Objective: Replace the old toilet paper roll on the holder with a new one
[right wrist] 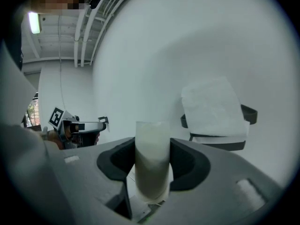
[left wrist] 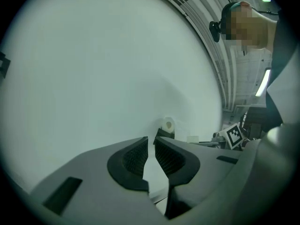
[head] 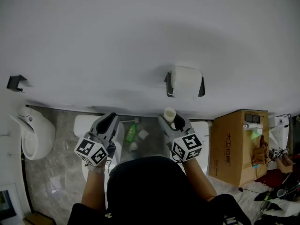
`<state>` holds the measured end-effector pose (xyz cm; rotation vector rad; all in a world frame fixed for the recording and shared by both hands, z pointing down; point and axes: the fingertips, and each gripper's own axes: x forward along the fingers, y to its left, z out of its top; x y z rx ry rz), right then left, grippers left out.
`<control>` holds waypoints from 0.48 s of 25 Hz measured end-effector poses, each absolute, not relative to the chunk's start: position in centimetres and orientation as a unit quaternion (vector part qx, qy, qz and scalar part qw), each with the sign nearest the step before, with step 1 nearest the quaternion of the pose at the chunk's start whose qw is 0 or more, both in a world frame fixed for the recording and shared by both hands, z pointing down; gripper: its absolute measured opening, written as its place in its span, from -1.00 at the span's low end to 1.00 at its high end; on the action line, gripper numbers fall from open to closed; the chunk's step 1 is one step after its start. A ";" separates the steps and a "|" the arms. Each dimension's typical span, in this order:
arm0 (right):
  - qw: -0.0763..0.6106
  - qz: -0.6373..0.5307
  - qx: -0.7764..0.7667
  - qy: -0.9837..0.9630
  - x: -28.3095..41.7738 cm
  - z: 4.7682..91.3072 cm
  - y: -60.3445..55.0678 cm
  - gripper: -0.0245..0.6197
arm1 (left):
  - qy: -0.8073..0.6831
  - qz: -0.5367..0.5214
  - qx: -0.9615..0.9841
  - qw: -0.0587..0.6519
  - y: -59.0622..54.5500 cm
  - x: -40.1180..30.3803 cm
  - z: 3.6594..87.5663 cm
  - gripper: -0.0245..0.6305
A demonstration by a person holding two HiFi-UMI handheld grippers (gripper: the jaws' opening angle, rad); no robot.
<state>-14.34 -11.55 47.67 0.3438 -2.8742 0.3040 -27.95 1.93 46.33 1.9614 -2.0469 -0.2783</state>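
At the frame's centre the new roll [head: 186, 80] is sitting on the holder [head: 202, 87]. Just below, my right gripper [head: 173, 122] is clamping the spent core [head: 169, 113], probably for discarding, and my left gripper [head: 111, 120] is idling empty, barely parted.

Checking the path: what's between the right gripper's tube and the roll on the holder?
Nothing; just bare wall between tube and roll, in the right gripper view.
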 end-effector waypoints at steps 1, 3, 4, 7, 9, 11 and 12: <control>0.116 0.103 0.110 -0.982 -14.7 47.7 -11.1 -0.32 | -0.714 -0.098 0.677 0.148 2.5 -28.0 46.6 -0.76; 0.117 0.103 0.098 -0.983 -15.4 47.8 -10.4 -0.32 | -0.724 -0.095 0.666 0.150 3.5 -28.1 47.1 -0.82; 0.118 0.103 0.092 -0.983 -15.7 47.9 -10.1 -0.32 | -0.730 -0.090 0.660 0.152 4.0 -28.2 47.3 -0.84; 0.119 0.102 0.079 -0.984 -16.4 48.0 -9.2 -0.32 | -0.740 -0.078 0.647 0.166 5.1 -28.2 48.2 -0.88; 0.119 0.102 0.071 -0.985 -16.7 48.0 -8.6 -0.32 | -0.740 -0.082 0.645 0.175 5.7 -28.1 48.7 -0.88; 0.119 0.100 0.066 -0.986 -17.0 47.9 -8.2 -0.32 | -0.740 -0.085 0.643 0.177 6.1 -28.0 48.8 -0.88; 0.118 0.099 0.064 -0.986 -17.1 47.9 -8.1 -0.32 | -0.742 -0.082 0.642 0.175 6.3 -28.0 48.8 -0.88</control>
